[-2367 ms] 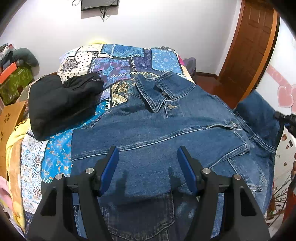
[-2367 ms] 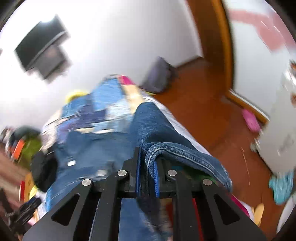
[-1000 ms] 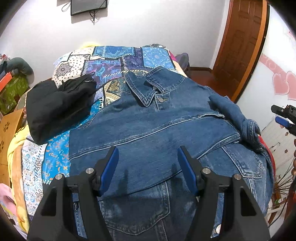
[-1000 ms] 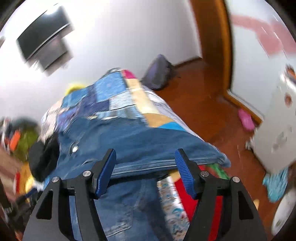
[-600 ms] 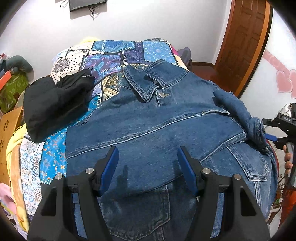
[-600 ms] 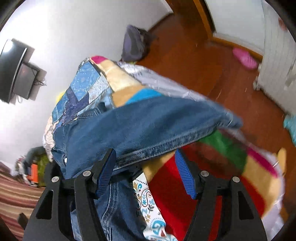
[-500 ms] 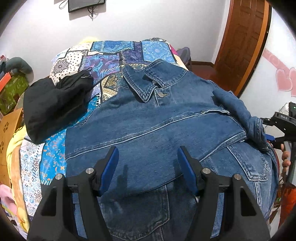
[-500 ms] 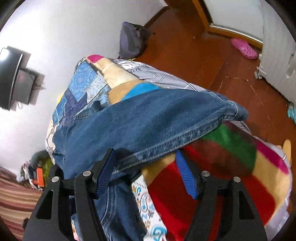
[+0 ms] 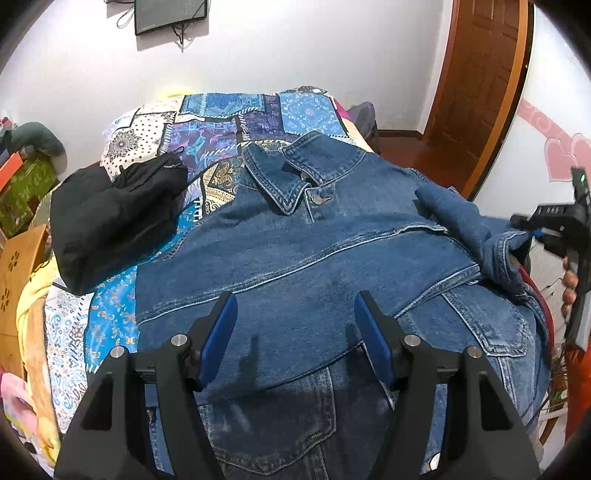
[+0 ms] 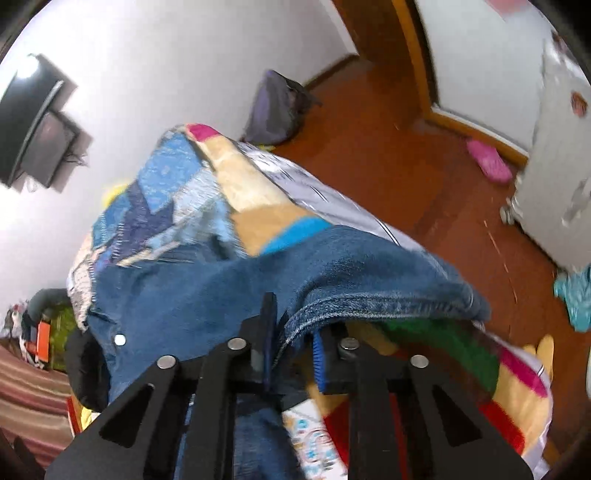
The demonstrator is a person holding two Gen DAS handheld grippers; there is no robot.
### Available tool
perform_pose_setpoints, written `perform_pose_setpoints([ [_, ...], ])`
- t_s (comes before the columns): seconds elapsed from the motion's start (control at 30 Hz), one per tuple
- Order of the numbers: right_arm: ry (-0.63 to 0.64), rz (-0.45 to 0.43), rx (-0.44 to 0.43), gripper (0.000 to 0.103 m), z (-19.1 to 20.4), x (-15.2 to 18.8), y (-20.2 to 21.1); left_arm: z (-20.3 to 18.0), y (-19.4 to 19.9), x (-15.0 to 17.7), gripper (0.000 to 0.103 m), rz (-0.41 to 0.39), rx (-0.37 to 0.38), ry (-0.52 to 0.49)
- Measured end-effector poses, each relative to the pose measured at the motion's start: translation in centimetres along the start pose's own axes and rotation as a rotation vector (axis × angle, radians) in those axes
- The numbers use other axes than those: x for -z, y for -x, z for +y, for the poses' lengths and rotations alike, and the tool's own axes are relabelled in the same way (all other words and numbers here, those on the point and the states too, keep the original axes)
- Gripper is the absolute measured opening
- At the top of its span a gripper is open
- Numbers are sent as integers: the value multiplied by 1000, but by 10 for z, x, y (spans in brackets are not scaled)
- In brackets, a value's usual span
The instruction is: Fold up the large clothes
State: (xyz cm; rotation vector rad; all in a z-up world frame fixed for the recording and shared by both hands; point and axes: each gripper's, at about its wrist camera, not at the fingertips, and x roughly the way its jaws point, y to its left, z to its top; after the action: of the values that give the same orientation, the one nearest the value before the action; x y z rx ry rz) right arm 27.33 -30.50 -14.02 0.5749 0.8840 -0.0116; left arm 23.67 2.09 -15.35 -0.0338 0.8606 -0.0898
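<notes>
Patchwork bedspread (image 9: 236,122) under denim jacket (image 9: 295,266)

White walls (image 9: 295,48) enclose the room, with a dark screen (image 9: 168,14) mounted high above the bed (image 9: 229,122), which wears a blue patchwork quilt. A brown wooden door (image 9: 484,81) stands to the right beside pink heart decals (image 9: 561,158). The floor (image 10: 424,177) is reddish wood; a purple backpack (image 10: 277,107) leans against the wall, and a pink slipper (image 10: 487,160) lies near the skirting.
</notes>
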Motion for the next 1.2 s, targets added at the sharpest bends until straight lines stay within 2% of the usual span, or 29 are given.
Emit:
perform_pose_setpoints([
  [0.23, 232, -128, -100, 11, 83, -7, 56, 11, 14, 1, 65, -30, 13, 27],
  [0.37, 362, -121, -199, 11, 138, 6, 72, 23, 24, 2, 65, -57, 28, 55],
  [0.47, 451, -69, -283, 11, 180, 29, 68, 33, 34, 2, 65, -83, 42, 84],
  [0.53, 483, -28, -309, 11, 199, 46, 56, 42, 42, 3, 65, -98, 56, 99],
  [0.6, 509, 48, -333, 10, 216, 66, 36, 50, 48, 5, 66, -106, 54, 101],
  [0.67, 531, 162, -347, 10, 229, 93, 5, 57, 55, 10, 70, -118, 43, 101],
  [0.83, 591, 345, -272, 10, 237, 153, -42, 79, 61, 24, 72, -127, 38, 144],
  [1.03, 689, 421, -159, 14, 227, 185, -60, 93, 56, 32, 72, -102, 31, 184],
  [1.13, 725, 420, -172, 21, 228, 187, -51, 92, 56, 31, 72, -105, 29, 188],
  [1.2, 721, 435, -191, 31, 228, 185, -47, 88, 56, 29, 72, -104, 26, 179],
])
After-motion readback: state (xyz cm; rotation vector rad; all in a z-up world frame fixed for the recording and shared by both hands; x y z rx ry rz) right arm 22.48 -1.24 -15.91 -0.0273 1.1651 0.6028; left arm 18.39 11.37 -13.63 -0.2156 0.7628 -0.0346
